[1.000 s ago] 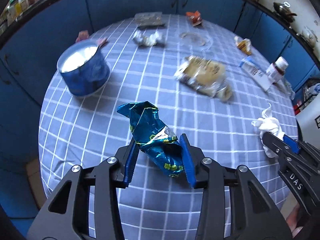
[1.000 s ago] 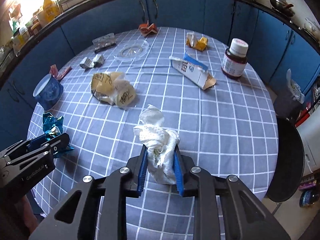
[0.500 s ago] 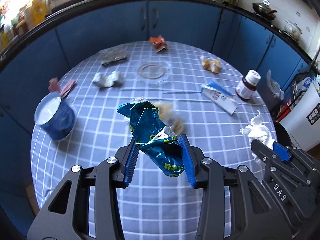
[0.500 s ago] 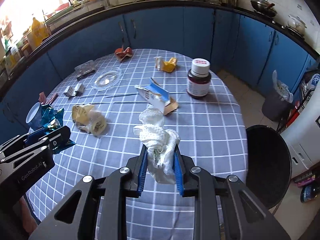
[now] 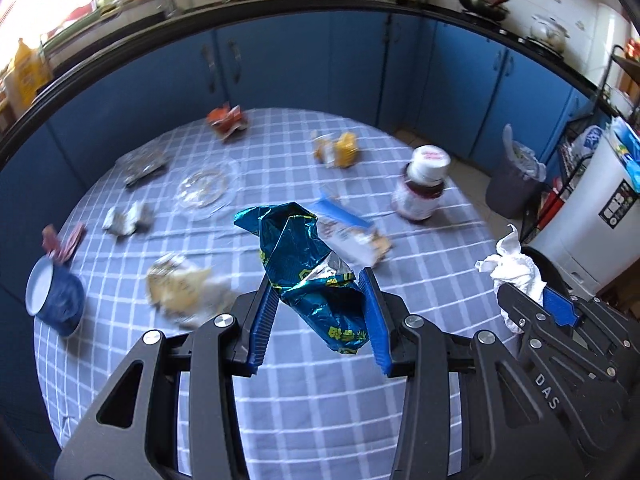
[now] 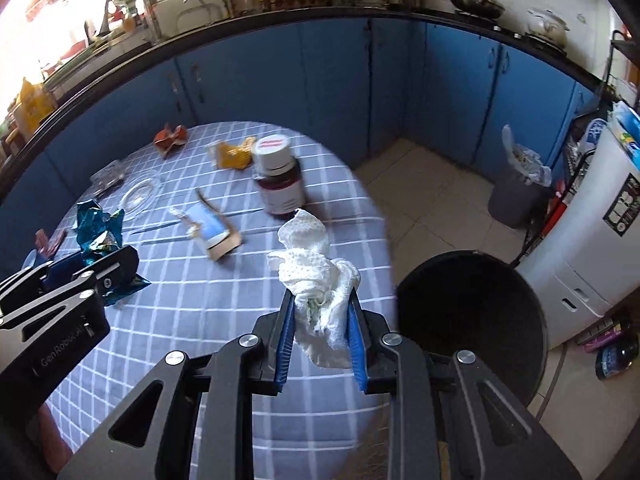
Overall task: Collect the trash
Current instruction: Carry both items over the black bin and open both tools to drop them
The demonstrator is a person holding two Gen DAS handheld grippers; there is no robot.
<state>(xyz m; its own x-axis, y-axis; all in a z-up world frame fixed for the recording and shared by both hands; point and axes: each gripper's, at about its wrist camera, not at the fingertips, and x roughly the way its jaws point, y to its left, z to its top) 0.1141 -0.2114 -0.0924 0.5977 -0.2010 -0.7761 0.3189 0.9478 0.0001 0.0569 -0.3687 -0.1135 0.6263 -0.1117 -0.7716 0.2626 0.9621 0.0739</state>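
My left gripper [image 5: 318, 312] is shut on a crumpled blue foil wrapper [image 5: 304, 264], held above the round checked table [image 5: 320, 400]. The wrapper [image 6: 98, 232] and the left gripper [image 6: 92, 276] also show at the left edge of the right wrist view. My right gripper [image 6: 320, 332] is shut on a crumpled white tissue [image 6: 316, 280], held over the table's right edge. The tissue [image 5: 516, 268] appears at the right of the left wrist view. A black round bin [image 6: 472, 320] stands open on the floor just right of the table, close to the right gripper.
Still on the table [image 6: 224, 304]: a brown bottle [image 6: 278, 178], a torn carton [image 6: 210, 228], a yellow wrapper [image 6: 232, 154], an orange wrapper [image 6: 170, 138], a clear plastic lid [image 5: 204, 188], a yellowish bag [image 5: 180, 286] and a blue cup [image 5: 54, 298]. A grey lined bin [image 6: 516, 184] stands by the blue cabinets.
Both grippers have swung to the right along the table, each keeping its hold. The black bin has come into the right wrist view, and the bottle and carton now lie ahead.
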